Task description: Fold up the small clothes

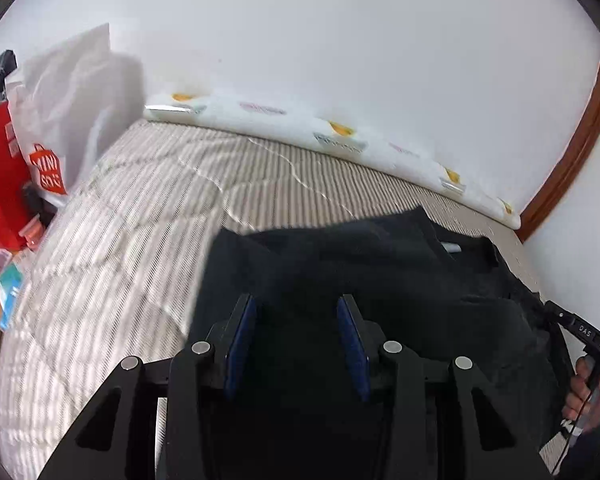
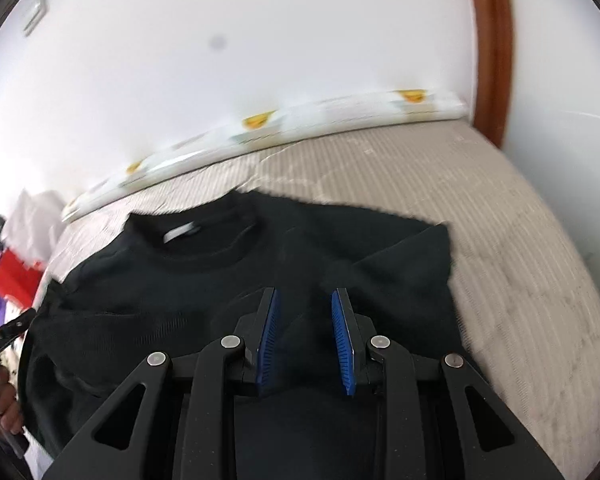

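lying flat, black shirt [image 2: 228, 280] points collar toward wall [image 2: 260, 40]

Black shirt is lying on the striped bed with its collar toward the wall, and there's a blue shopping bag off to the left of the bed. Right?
Not quite: the bag is white with a red logo, as the left wrist view shows. The shirt does lie on the bed, collar toward the wall.

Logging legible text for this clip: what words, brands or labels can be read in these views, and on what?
"MINI SO": red bag logo on the white plastic bag, left wrist view.
"DAS": black handle of the right gripper.
Prints on the white pad along the wall: too blurred.
Neck tag in the black shirt: unreadable.
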`<move>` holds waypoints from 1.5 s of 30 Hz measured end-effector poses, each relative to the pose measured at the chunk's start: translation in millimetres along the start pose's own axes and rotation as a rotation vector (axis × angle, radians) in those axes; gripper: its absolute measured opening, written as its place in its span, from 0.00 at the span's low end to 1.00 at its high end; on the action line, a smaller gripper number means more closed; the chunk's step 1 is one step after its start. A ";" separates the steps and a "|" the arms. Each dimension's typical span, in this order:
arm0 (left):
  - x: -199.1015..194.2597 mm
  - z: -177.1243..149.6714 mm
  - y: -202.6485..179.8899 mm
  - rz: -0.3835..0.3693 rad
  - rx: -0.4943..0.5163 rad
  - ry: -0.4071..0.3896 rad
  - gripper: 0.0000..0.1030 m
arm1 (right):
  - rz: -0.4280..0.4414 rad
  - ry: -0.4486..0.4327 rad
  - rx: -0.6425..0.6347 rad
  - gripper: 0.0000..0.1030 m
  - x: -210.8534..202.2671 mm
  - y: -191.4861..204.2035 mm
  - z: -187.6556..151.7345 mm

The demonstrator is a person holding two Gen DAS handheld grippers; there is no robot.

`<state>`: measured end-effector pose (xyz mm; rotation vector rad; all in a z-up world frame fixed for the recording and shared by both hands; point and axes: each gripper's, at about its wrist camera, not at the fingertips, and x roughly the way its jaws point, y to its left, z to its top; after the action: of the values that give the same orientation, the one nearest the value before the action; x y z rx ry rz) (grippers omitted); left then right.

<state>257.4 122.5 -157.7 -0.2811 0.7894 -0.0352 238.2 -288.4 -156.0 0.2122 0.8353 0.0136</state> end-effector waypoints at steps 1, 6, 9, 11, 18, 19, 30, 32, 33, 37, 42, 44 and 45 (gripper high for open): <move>-0.6 2.6 2.5 0.007 0.007 -0.003 0.39 | -0.010 -0.005 -0.010 0.30 -0.9 -2.9 2.3; 15.4 11.7 4.5 0.019 0.109 0.061 0.47 | -0.041 0.011 -0.070 0.54 11.4 -9.7 16.0; 29.4 12.1 4.3 0.026 0.156 0.101 0.47 | -0.020 0.074 -0.077 0.54 31.1 -9.8 19.4; 38.9 10.5 5.6 0.042 0.161 0.128 0.46 | -0.021 0.103 -0.084 0.53 40.6 -9.3 17.3; 22.8 1.6 -4.4 0.085 0.219 0.056 0.11 | -0.031 0.071 -0.187 0.16 42.7 8.2 15.0; 17.8 2.1 -5.7 0.103 0.217 0.021 0.10 | -0.027 0.054 -0.208 0.15 38.6 10.5 16.0; 36.4 14.3 -4.9 0.080 0.125 -0.024 0.10 | -0.033 -0.095 -0.009 0.11 31.1 -42.1 34.2; 43.8 13.3 -6.3 0.090 0.131 -0.010 0.10 | -0.053 -0.075 -0.002 0.11 41.8 -46.8 30.4; 45.2 12.7 -7.1 0.091 0.134 -0.006 0.10 | -0.052 -0.061 0.008 0.11 47.7 -51.2 27.4; 50.4 10.2 -8.5 0.103 0.146 0.016 0.11 | -0.032 -0.012 0.052 0.12 62.0 -64.8 21.4; 48.5 6.8 -7.6 0.107 0.136 0.042 0.16 | -0.058 0.024 0.007 0.26 60.1 -57.5 20.2; 44.5 4.7 -8.3 0.125 0.136 0.051 0.17 | -0.072 0.032 0.004 0.40 50.2 -59.2 15.6; 42.6 3.8 -8.1 0.123 0.135 0.053 0.17 | -0.075 0.039 0.005 0.46 47.2 -60.1 14.4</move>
<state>290.7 109.8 -182.6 -0.1035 0.8516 0.0195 276.3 -345.4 -192.9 0.1858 0.8814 -0.0545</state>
